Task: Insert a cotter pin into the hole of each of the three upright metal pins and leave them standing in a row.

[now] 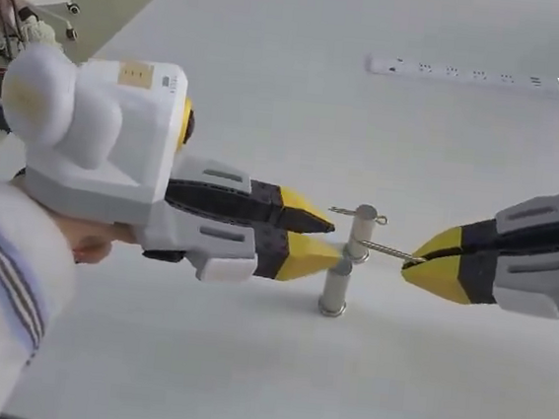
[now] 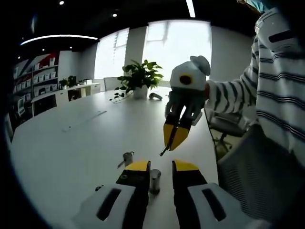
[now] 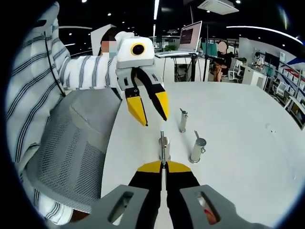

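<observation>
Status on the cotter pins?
Left tool open, jaws either side of the bare pin. Right tool shut on a cotter, aimed at that pin, not in yet. Other two pins already cottered. No obstruction seen.

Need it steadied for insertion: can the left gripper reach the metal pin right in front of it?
Likely yes: the left gripper is open, the metal pin stands in the gap between its jaws, and nothing blocks it.
</observation>
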Demonstrator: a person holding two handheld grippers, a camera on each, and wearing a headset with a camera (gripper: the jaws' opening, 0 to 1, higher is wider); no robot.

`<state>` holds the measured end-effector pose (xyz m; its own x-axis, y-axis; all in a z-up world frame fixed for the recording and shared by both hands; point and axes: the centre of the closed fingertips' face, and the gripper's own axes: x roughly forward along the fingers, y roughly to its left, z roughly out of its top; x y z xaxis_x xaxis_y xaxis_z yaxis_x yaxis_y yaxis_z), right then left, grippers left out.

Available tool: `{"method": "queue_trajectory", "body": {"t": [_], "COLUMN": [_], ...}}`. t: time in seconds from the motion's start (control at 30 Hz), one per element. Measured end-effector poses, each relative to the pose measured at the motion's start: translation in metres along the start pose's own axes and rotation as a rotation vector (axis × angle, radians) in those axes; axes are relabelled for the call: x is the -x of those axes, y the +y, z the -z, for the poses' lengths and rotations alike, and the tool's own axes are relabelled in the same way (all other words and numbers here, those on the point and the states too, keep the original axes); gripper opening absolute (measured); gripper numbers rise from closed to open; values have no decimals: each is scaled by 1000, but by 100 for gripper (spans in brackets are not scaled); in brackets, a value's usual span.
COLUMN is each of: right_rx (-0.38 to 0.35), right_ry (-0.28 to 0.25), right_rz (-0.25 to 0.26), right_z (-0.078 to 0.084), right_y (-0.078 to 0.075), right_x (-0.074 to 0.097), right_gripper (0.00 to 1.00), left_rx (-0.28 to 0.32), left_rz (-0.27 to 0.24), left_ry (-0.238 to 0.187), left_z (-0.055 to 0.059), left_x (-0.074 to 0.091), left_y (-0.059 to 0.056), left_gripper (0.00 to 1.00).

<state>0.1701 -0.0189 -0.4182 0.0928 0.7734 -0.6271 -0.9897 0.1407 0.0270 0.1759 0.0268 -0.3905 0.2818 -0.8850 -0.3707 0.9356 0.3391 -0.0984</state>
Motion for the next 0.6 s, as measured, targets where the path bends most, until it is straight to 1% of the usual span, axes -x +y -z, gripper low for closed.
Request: {"method": "queue_trajectory", "body": {"t": [0.1,0.17,0.4,0.6], "right_rx": [-1,-3,-18,-25], "right_ry": [21,33,43,49], "right_rz": [7,10,17,19], "right_z": [10,15,23,26], "right_y": [0,0,-1,-4], "right_x": [-2,-4,-12,-15], "right_gripper": [0,0,0,0], "left_rx": [1,2,-1,2], "left_rz": [4,11,18,24], "left_ry": [12,25,73,98], "left_z": [3,6,19,26], "left_x": [-4,-7,-15,-21], "left_y": [2,2,4,7], "left_gripper": [19,19,21,21]}}
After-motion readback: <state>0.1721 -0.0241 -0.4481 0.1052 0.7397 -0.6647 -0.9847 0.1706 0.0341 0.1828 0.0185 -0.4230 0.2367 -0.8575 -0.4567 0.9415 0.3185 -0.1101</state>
